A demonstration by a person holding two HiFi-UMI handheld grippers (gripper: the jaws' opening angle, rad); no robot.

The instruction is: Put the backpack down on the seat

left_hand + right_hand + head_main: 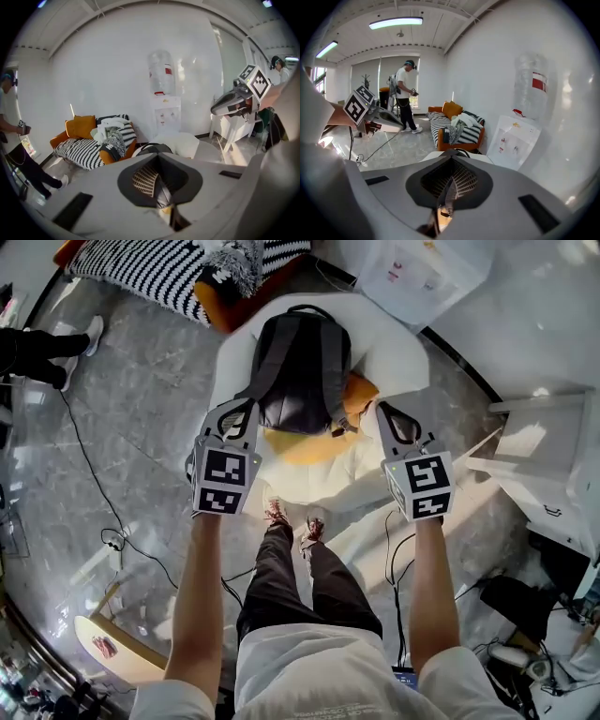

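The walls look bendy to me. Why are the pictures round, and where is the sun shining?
Both gripper views: fisheye lenses bend the walls and blacken the corners. Head view: warm sunlight falls on the seat beside the backpack.

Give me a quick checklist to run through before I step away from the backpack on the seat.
1. Backpack lying on the white seat: ok.
2. Backpack within the seat's edges, partly on the orange cushion: ok.
3. Left gripper jaws together: ok.
4. Right gripper jaws together, apart from the backpack: ok.
5. Left gripper clear of the backpack's shoulder strap: cannot tell; they overlap in the head view.
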